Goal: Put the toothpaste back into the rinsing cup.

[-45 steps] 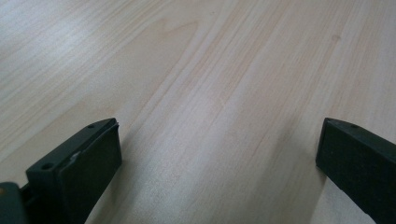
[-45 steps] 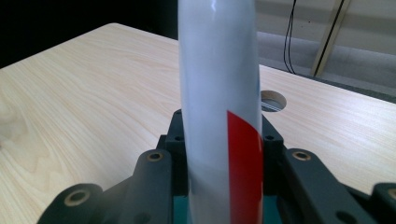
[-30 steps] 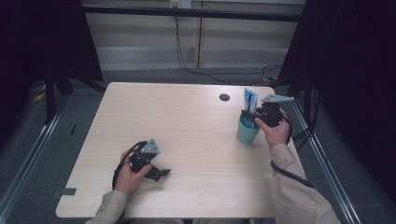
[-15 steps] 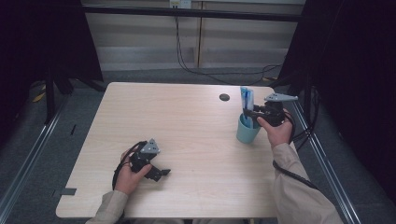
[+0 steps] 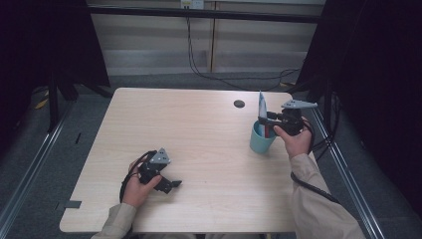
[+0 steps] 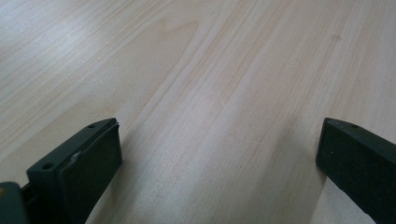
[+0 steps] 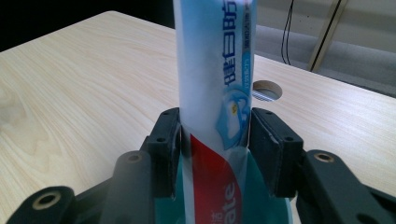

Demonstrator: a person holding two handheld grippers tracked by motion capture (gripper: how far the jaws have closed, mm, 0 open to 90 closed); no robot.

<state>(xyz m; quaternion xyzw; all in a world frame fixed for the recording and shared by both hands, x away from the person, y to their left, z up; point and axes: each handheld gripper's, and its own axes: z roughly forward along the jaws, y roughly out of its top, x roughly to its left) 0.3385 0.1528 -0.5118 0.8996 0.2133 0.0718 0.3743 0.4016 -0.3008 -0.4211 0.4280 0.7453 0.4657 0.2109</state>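
Left gripper (image 5: 171, 184): near table edge, resting on the bare tabletop, held in the left hand (image 5: 135, 183); jaws wide apart, nothing between them, plain wood grain visible in the left gripper view.
Left hand pose: forearm in from the bottom of the high view, wrist low, gripper lying roughly level and pointing right across the table (image 5: 199, 149).
Right gripper (image 5: 264, 123): farther back, at the right side, level with the cup rim; jaws on either side of the toothpaste tube (image 7: 215, 93), just opened further, a thin gap visible at each flank in the right gripper view, so no longer clamped.
Right hand (image 5: 293, 139) pose: raised above the table, wrist bent, gripper pointing left toward the cup.
Toothpaste tube: upright, lower end inside the teal cup (image 5: 261, 142), crimped end upward, leaning slightly.
Cup: standing on the table near the right edge, just short of the round cable hole (image 5: 239, 103).
Progress: placement of tube in cup judged essentially done; release under way.
Remaining: full opening, withdrawal of right gripper without tipping tube or cup.
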